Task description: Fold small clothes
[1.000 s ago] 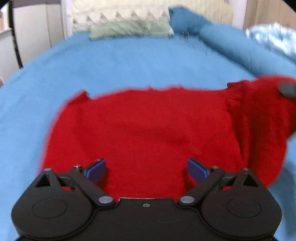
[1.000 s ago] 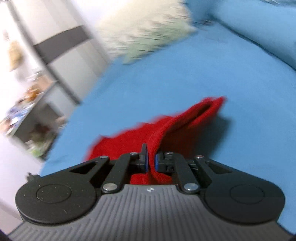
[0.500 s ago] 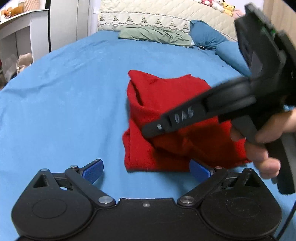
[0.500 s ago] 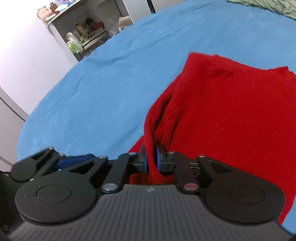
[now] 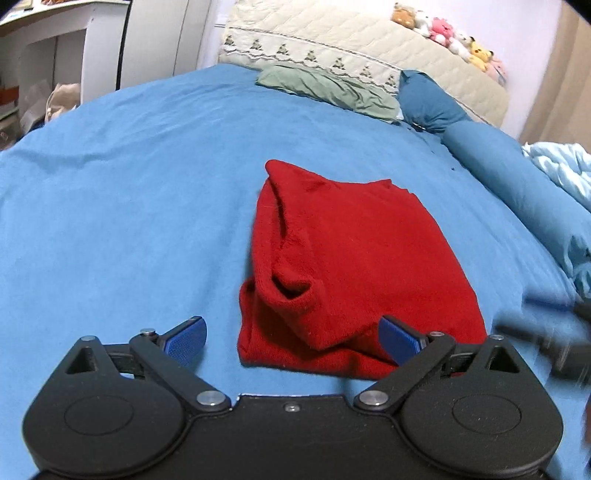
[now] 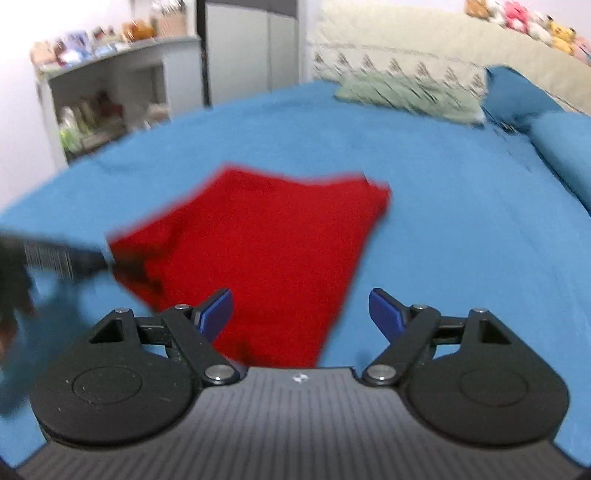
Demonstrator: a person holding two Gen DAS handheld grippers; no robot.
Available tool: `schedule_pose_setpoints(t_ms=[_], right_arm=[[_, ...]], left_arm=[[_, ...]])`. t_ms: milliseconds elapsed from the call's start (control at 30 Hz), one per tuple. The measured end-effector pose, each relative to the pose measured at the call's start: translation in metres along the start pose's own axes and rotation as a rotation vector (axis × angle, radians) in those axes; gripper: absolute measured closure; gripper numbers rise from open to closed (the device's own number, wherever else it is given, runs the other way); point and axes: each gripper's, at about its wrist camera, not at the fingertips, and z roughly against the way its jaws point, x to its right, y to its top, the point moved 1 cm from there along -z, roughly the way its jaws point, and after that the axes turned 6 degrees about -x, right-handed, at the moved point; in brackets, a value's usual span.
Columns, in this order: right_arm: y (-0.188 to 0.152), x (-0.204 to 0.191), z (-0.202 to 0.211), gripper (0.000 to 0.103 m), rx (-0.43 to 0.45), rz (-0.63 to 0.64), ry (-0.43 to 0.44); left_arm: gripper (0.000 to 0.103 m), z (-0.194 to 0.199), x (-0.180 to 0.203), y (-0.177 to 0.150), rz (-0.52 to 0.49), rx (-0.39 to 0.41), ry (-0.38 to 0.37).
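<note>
A small red knit garment (image 5: 354,266) lies folded in half on the blue bedsheet (image 5: 129,221), with a bunched roll along its left edge. My left gripper (image 5: 293,338) is open and empty, just in front of the garment's near edge. My right gripper (image 6: 301,312) is open and empty above the near right part of the same garment (image 6: 266,243). The right view is blurred by motion. The left gripper shows as a dark blur at the left of the right wrist view (image 6: 48,258).
A green pillow (image 5: 328,90), a dark blue bolster (image 5: 517,173) and a light blue quilt (image 5: 565,170) lie at the bed's far and right sides. A quilted headboard (image 5: 362,40) with plush toys (image 5: 454,31) stands behind. White shelves (image 6: 107,107) stand left of the bed.
My right gripper has let go of the red garment's edge after carrying it over, and has opened and pulled back right. The garment now lies folded. The left gripper stayed open.
</note>
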Motion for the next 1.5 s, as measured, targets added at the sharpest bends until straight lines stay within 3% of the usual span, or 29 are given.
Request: schedule_pose_setpoints(t_ms=[133, 433, 533, 667, 800, 933, 1000, 1233, 1367, 1400, 1500], right_arm=[[-0.030, -0.004, -0.013, 0.009, -0.016, -0.021, -0.048], [-0.030, -0.003, -0.041, 0.011, -0.023, -0.086, -0.090], [-0.024, 0.000, -0.035, 0.018, 0.028, -0.124, -0.102], [-0.013, 0.008, -0.011, 0.018, 0.119, -0.119, -0.158], [-0.024, 0.019, -0.020, 0.018, 0.037, -0.062, -0.199], [-0.041, 0.027, -0.037, 0.018, -0.040, -0.093, -0.164], [-0.044, 0.025, -0.037, 0.018, -0.039, -0.090, -0.164], [-0.038, 0.033, -0.014, 0.016, -0.045, -0.067, -0.069], [-0.009, 0.044, 0.015, 0.007, -0.057, -0.083, 0.035], [0.004, 0.049, 0.020, 0.000, -0.057, -0.099, 0.060], [0.045, 0.063, 0.026, 0.000, -0.053, -0.171, 0.130]], left_arm=[[0.002, -0.002, 0.002, 0.003, -0.016, -0.005, 0.022], [0.002, -0.007, 0.001, 0.004, -0.028, -0.008, 0.035], [0.002, -0.008, 0.002, 0.004, -0.024, -0.003, 0.040], [0.002, -0.011, -0.003, 0.008, -0.045, 0.011, 0.077], [0.002, -0.017, -0.019, 0.006, -0.022, -0.016, 0.106], [0.002, -0.012, -0.033, -0.003, 0.001, -0.005, 0.107], [0.001, -0.018, -0.034, -0.008, -0.042, -0.033, 0.165], [0.003, -0.015, -0.029, 0.000, -0.074, -0.044, 0.169], [0.002, 0.011, -0.014, 0.023, -0.123, 0.035, 0.130], [0.001, 0.014, -0.010, 0.033, -0.139, 0.045, 0.117], [0.000, 0.007, -0.002, 0.069, -0.173, 0.032, 0.067]])
